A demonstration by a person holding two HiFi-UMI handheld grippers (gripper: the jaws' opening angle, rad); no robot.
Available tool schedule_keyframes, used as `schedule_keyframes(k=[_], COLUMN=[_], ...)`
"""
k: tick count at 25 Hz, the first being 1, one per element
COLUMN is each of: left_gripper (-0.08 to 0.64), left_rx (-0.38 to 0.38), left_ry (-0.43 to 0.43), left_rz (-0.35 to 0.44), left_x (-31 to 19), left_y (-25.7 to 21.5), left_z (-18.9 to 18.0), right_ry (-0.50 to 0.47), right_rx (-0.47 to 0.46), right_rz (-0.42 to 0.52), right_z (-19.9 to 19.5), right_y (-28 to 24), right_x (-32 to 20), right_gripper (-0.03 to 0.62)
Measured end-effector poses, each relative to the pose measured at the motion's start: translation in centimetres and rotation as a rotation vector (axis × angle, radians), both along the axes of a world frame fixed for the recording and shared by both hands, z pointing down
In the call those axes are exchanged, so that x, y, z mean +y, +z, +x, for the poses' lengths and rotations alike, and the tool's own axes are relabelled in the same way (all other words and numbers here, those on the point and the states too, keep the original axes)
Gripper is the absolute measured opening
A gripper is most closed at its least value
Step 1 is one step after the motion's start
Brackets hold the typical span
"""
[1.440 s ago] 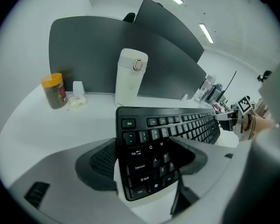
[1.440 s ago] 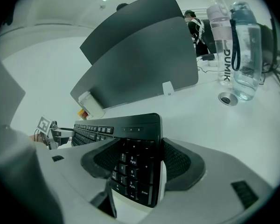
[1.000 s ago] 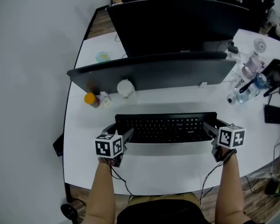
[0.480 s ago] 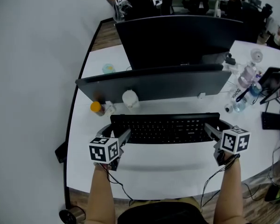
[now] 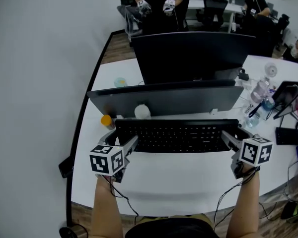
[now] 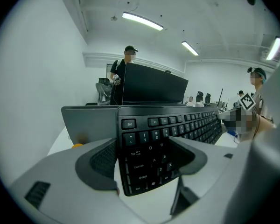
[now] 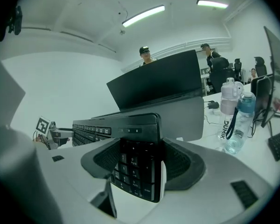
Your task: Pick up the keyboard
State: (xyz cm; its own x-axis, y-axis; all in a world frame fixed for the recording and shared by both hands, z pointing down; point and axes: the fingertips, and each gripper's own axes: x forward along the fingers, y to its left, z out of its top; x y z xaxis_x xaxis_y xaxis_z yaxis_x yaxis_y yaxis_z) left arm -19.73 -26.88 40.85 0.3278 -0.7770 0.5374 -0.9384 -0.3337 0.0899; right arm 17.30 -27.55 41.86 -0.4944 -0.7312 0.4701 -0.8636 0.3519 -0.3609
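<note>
A black keyboard (image 5: 176, 135) hangs level above the white table (image 5: 179, 180), with its shadow on the tabletop below. My left gripper (image 5: 120, 139) is shut on the keyboard's left end, and in the left gripper view the keyboard (image 6: 177, 122) runs between the two pads of that gripper (image 6: 144, 158). My right gripper (image 5: 235, 137) is shut on the right end. In the right gripper view the number-pad end of the keyboard (image 7: 130, 125) sits between that gripper's (image 7: 142, 164) pads.
A low grey panel (image 5: 169, 100) stands right behind the keyboard, with a dark monitor (image 5: 193, 53) beyond it. An orange-capped jar (image 5: 107, 121) and a white object (image 5: 142, 111) sit at its foot. Bottles (image 5: 260, 90) and a tablet (image 5: 288, 94) stand at the right. People stand behind the table.
Both grippers have risen together with the keyboard between them. The keyboard now hangs higher above the table, nearer the grey panel in the picture.
</note>
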Motion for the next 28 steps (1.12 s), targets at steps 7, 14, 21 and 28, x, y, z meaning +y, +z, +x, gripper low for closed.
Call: schedule_keyframes(k=[7, 14, 21, 28], left_gripper=[0.345, 0.345, 0.344, 0.344], left_rx=[-0.02, -0.014, -0.007, -0.004], left_ry=[0.008, 0.004, 0.004, 0.004], left_rz=[0.049, 0.092, 0.109, 0.121], left_x=[0.6, 1.3, 1.7, 1.8], left_y=[-4.4, -7.5, -8.4, -9.0], left_z=[0.0, -0.1, -0.3, -0.5], right_ry=[-0.004, -0.005, 0.003, -0.001], right_rx=[-0.018, -0.006, -0.004, 0.0], right_rz=[0.045, 0.11, 0.136, 0.155], right_z=[-0.1, -0.3, -0.4, -0.6], right_y=[-3.8, -7.5, -8.7, -9.3], right_x=[0.6, 1.1, 1.5, 1.7], right_gripper=[0.282, 0.282, 0.282, 0.282])
